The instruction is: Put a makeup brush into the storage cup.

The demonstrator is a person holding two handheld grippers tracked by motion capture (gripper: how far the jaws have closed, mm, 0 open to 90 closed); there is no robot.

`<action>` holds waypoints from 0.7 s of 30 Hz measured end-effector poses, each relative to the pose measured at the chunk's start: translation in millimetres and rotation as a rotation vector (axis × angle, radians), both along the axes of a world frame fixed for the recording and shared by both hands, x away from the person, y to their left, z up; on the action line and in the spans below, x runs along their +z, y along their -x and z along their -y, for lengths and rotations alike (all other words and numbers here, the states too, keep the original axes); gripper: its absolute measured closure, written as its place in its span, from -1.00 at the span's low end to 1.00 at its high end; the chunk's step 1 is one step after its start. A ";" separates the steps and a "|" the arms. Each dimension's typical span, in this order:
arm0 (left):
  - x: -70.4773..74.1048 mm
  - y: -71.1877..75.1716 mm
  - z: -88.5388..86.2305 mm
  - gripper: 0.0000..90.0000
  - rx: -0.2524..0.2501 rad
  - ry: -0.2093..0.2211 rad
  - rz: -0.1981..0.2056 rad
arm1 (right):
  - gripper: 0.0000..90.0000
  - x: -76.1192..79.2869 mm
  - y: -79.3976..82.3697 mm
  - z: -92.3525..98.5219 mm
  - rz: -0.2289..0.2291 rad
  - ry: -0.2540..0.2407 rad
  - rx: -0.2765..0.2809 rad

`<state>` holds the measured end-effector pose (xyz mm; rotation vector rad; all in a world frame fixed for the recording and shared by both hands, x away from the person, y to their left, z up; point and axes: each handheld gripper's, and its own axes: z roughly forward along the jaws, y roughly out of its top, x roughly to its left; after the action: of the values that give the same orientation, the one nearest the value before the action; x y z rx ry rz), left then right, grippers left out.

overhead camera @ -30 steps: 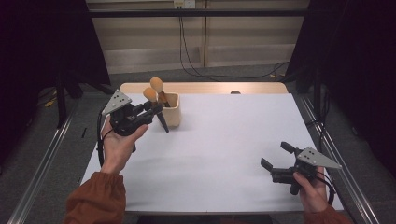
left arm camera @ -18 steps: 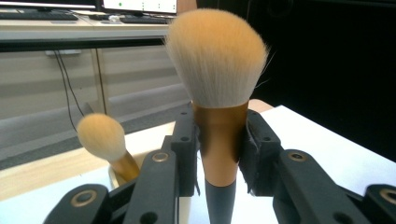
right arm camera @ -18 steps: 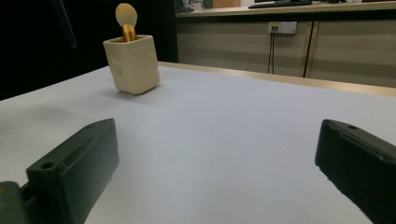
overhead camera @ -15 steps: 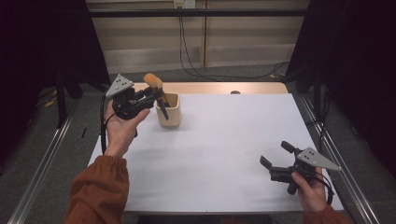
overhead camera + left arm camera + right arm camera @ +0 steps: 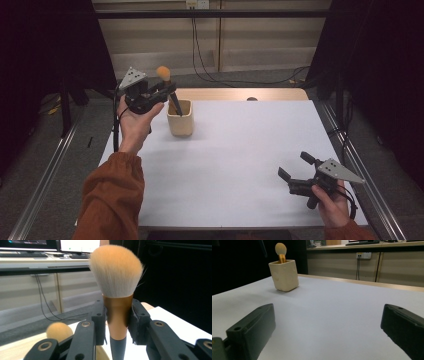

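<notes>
We've got the left gripper clamped on a makeup brush, jaws pinching the copper ferrule just under the bristle head, w/ the dark handle angling down toward the mouth of the beige holder cup. From the high view the handle tip sits right at or just inside the cup's rim, can't tell which. A second brush stands in that cup, fluffy head up, seen from the right gripper view; its head also shows blurred low in the left gripper view. Right gripper rests near the front-right corner of the white table, jaws spread wide, nothing between them, well apart from the cup. Our read: we're mid-pull, drawing one brush out of the holder. Next move, we reckon, calls for a clean lift until the handle clears the rim w/o tipping the cup or dragging the other brush, then carrying it over open tabletop to set down.
</notes>
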<state>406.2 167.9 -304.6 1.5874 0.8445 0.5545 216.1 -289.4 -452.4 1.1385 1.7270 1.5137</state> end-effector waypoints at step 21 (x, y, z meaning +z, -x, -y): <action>-19.4 -30.8 14.2 0.55 0.033 -0.023 -0.001 | -1.00 -1.1 0.1 1.2 0.001 -0.002 0.000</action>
<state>437.0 153.7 -324.0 1.5974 0.8690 0.5891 216.1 -290.7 -453.6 1.1393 1.7253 1.5162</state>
